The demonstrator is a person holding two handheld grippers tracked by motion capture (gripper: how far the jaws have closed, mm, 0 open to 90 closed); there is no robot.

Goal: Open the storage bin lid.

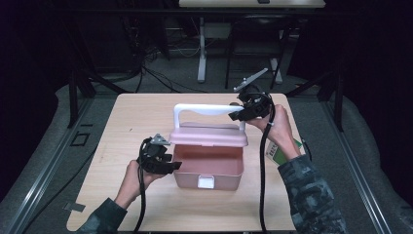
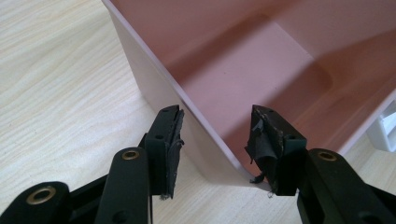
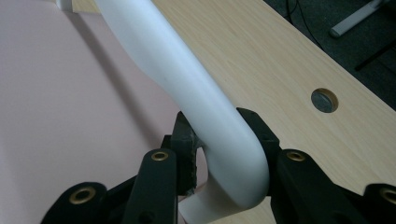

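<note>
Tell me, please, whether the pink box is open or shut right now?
Open. The pink box has its lid raised off the front rim, showing an empty interior; the right gripper grips the white handle.

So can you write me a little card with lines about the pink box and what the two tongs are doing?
box: pink box, lid open, on the wooden table
lid: pink lid, raised over the box's back edge
handle: white handle, standing up from the lid
right tongs: right tongs clamped on the handle's corner
left tongs: left tongs straddle the box's left corner wall, pads apart from it
inside of box: nothing seen in the part that shows
front: white latch
</note>
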